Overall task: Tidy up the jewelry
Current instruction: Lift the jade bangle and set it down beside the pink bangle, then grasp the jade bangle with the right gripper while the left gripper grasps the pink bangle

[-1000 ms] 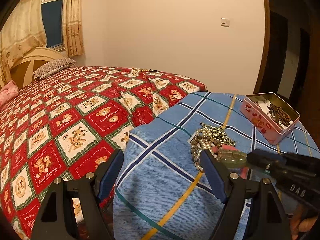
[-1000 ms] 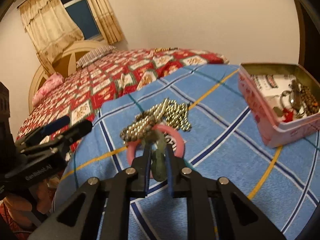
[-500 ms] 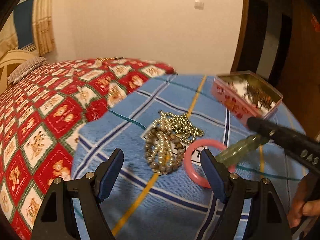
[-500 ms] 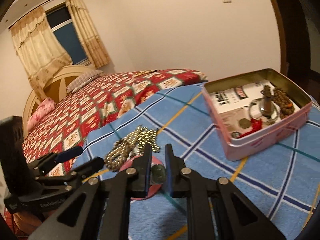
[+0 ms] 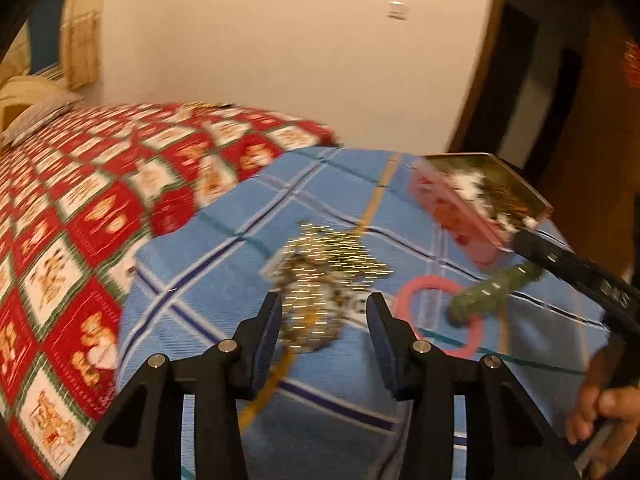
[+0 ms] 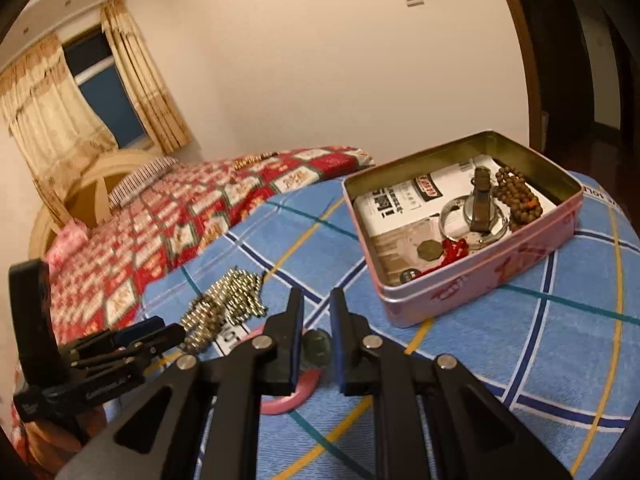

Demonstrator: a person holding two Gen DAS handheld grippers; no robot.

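Note:
A blurred pile of gold and pearl bead strands (image 5: 320,272) lies on the blue checked cloth (image 5: 224,320). My left gripper (image 5: 324,312) hangs over it with jaws closing; the beads sit between the fingers, and I see no firm pinch. A pink bangle (image 5: 408,300) lies just right of the pile. My right gripper (image 6: 316,300) is shut on a green jade bangle (image 6: 316,348), held above the pink bangle (image 6: 288,400). From the left wrist that green bangle (image 5: 492,292) sticks out of the right gripper (image 5: 524,248). An open pink tin (image 6: 480,276) of jewelry stands right of it.
The tin holds brown beads (image 6: 516,196), a metal ring and papers. The cloth ends at a red patterned bedspread (image 6: 168,216) on the left. A person's hand (image 5: 604,412) grips the right tool. A wall and a dark doorway stand behind.
My left gripper swung right to the bead pile and its jaws narrowed around it. The right gripper carried the green bangle up and away from the pile, closer to the tin.

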